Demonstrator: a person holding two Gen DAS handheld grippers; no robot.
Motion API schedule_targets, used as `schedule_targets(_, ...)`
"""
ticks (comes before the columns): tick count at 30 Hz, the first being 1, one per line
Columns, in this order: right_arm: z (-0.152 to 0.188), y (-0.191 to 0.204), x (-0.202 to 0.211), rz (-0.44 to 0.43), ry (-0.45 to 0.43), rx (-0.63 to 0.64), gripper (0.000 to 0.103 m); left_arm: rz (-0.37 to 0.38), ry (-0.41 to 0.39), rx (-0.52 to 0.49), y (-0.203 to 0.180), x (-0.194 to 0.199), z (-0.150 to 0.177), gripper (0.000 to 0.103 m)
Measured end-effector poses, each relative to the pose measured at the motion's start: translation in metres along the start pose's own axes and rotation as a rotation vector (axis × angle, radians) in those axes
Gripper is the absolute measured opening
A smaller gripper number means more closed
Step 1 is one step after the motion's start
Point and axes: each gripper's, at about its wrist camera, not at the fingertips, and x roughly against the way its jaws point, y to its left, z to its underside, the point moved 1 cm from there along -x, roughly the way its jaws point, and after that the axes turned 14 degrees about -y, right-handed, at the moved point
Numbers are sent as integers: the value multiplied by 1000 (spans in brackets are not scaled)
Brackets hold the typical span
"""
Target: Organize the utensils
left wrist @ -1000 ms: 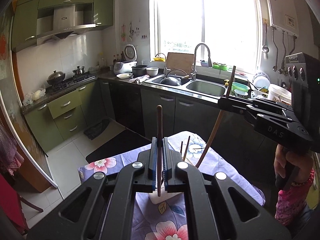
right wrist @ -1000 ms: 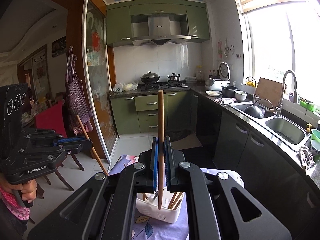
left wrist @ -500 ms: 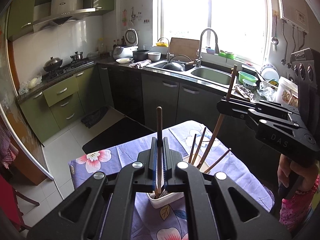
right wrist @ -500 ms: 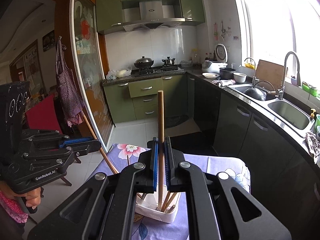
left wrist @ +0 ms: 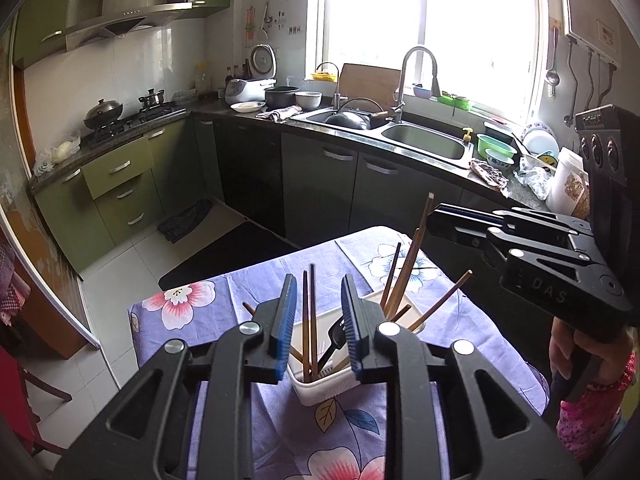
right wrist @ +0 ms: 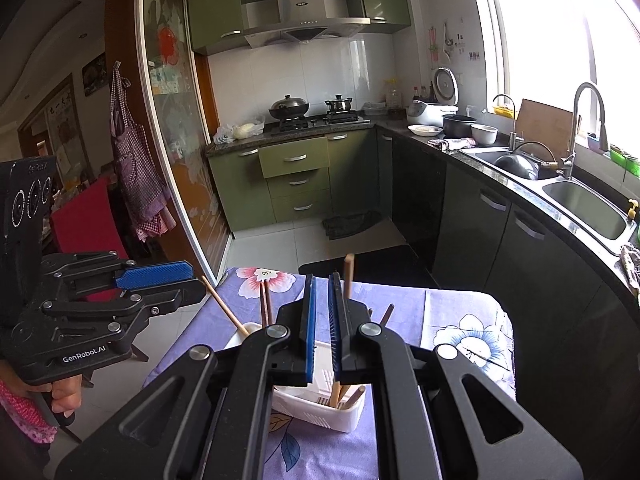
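Over the purple flowered surface (left wrist: 460, 320), both grippers sit low at the white caddy (left wrist: 320, 394). The left gripper (left wrist: 318, 284) straddles a pair of brown chopsticks (left wrist: 309, 320) that stand nearly upright in the near end of the caddy. Their long axis runs up btwn its blue pads, w/ clear daylight either side. Its jaws have just been opening, they're part-way apart and grip nothing.

The right gripper (right wrist: 322, 280) is all but closed, w/ only a thin slit left. One light stick (right wrist: 349, 276) shows just past its right-hand finger and not in the slit. Can't tell if it's pinched or only leaning there, but its foot is down in the caddy.

What the next move hangs on, imo: the pair pokes up above the left pads. So that gripper prob. needs to come away along the sticks' length, up and back. A sideways pull would likely knock them or tip the caddy. The left gripper is the nearer one to that pair; the other works the far side, where more sticks (left wrist: 404, 280) lean outward.

Vs a sec ago, both grippers were higher, each clamped on an upright stick, w/ the caddy barely in sight below. Now they've dropped, the caddy fills the gap, and the left stick has been let go inside it.
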Motion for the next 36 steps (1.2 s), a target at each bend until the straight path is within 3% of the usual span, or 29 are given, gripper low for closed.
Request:
schedule_targets(6, 4, 5, 34, -6, -54, 13, 21, -1, -45, 14, -2, 25, 8, 48)
schedule_targets(14, 50, 6, 91, 42, -99, 21, 69, -35, -128, 18, -9, 72, 49, 85)
schedule_targets(20, 106, 5, 127, 98, -86, 16, 87, -69, -157, 21, -15, 100, 96, 96)
schedule_targets(28, 159, 26, 163, 104, -97, 41, 98, -86, -153, 50, -24, 128, 137, 96)
schedule_targets(36, 145, 42, 211, 120, -170, 59, 98, -107, -212, 39, -36, 168, 130, 96)
